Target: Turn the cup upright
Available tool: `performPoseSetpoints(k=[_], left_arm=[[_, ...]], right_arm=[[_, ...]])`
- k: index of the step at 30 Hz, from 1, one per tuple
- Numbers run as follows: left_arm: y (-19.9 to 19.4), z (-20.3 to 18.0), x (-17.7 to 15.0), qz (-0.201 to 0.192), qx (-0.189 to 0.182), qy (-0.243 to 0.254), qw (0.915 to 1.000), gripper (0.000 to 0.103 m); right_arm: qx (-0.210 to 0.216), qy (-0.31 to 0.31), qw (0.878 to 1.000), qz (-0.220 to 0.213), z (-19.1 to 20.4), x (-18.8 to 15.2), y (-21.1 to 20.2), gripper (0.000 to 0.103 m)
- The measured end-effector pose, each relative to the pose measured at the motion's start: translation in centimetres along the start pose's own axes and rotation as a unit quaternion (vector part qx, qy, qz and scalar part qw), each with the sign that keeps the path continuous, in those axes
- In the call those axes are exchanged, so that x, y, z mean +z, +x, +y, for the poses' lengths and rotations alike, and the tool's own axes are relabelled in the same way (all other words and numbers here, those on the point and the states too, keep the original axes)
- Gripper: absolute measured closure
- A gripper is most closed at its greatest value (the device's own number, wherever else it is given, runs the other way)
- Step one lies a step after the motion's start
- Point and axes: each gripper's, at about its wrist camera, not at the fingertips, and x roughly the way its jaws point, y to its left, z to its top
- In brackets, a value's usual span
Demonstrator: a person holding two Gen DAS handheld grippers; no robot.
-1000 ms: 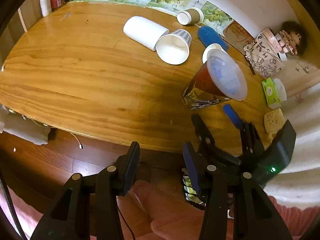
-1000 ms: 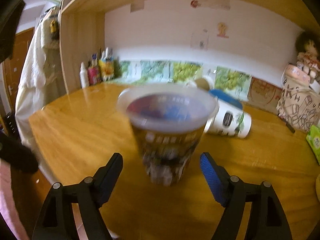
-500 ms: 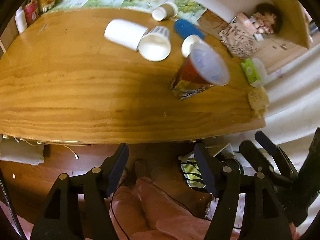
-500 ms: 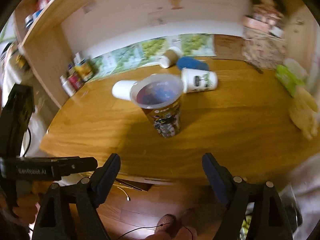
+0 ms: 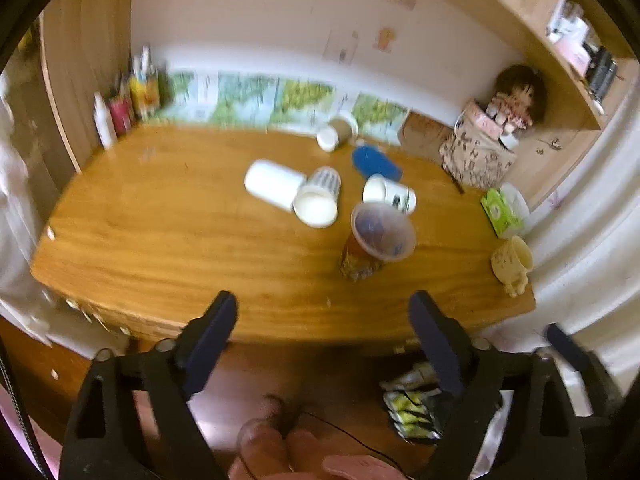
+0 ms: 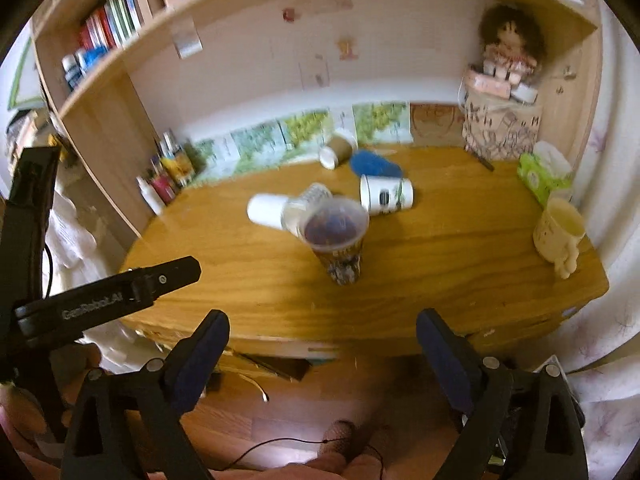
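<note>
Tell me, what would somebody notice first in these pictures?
Probably the printed cup standing upright near the middle of the wooden table, mouth up. Behind it several paper cups lie tipped on their sides. A curly-haired doll sits high on a box at the back right.

A clear plastic cup (image 5: 372, 242) (image 6: 337, 238) with a dark printed sleeve stands upright, mouth open upward, on the wooden table, well ahead of both pairs of spread fingers, touching neither
</note>
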Motion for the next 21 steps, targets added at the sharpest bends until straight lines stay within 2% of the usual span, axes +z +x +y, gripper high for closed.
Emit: performPoseSetpoints(k=[2, 6, 11, 17, 21], left_arm=[[-1.2, -0.5, -0.2, -0.026, 0.013, 0.01, 0.9995, 0.003], [-3.0, -0.9, -0.4, -0.071, 0.033, 0.017, 0.9968, 0.002], [-5.0, -1.0, -0.8, -0.151, 0.083, 0.019, 0.9849, 0.002], [-6.4, -1.9, -2.3, -0.196, 0.112, 0.049, 0.973, 0.001], [-7.3, -2.9, -2.9, -0.222, 0.122, 0.074, 0.9647, 0.001]], right_arm=[[-0.012, -0.005, 0.999, -0.031, -0.1, 0.4, -1.3, 0.0], [-0.021, -0.003, 0.997, -0.074, -0.7, 0.9, -3.0, 0.0], [-0.035, -0.006, 0.991, -0.126, -0.7, 0.4, -4.7, 0.0], [-0.03, 0.001, 0.98, -0.197, -1.1, -0.6, -7.0, 0.0], [-0.033, 0.007, 0.979, -0.199, -1.0, -0.9, -7.0, 0.0]])
